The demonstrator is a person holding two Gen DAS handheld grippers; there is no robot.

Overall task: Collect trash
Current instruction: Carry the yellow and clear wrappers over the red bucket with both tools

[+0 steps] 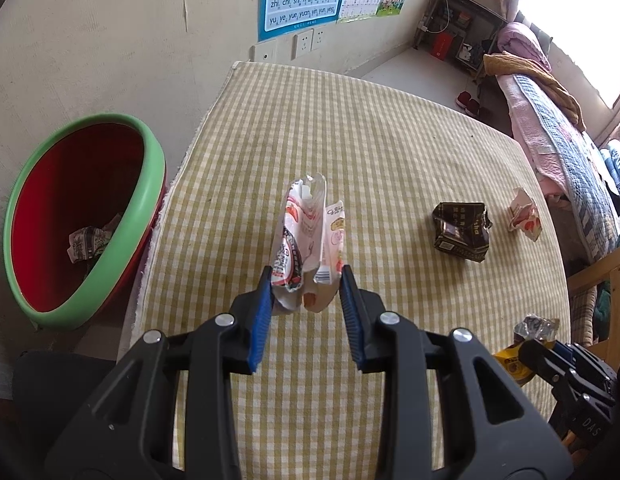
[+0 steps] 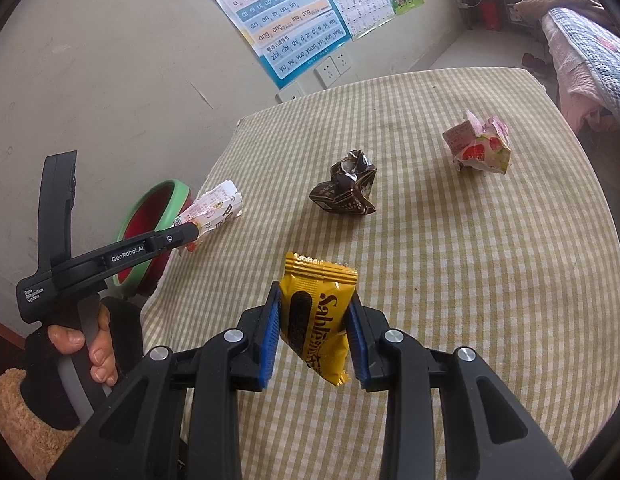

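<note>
Nearest, right gripper (image 2: 313, 334) clamped on a yellow snack wrapper (image 2: 316, 320), pinched across its middle with both ends sticking out free. Slippery film, gripped only at the sides: could slide out on a quick swing and land back on the checked tablecloth (image 2: 450, 280) or the floor. Left gripper (image 1: 305, 290) clenched on a crumpled white and red wrapper (image 1: 305, 240), most of it standing up past the pads; held low on a loose, folded edge, so likely to flop or pull free when tilted.

Further out, green-rimmed red bin (image 1: 85, 216) on the floor just beside the table's left edge, one crumpled scrap (image 1: 87, 242) already inside. Risk at the drop: bin set lower than the tabletop and off to the side, so a release short of the rim would send the wrapper onto the floor or the cloth edge. Both loads headed for one opening, so also a chance of the two tools knocking together.

Still on the cloth, well apart from both tools: a crushed brown carton (image 2: 344, 190) and, beyond it, a crumpled pink and white carton (image 2: 480, 146).

Hard to tell: bin's far inner wall and base cut off by its rim; from the right camera, bin mostly hidden behind the left tool; print on the wrappers too creased to read fully; whether the cartons hold liquid, unknown.
</note>
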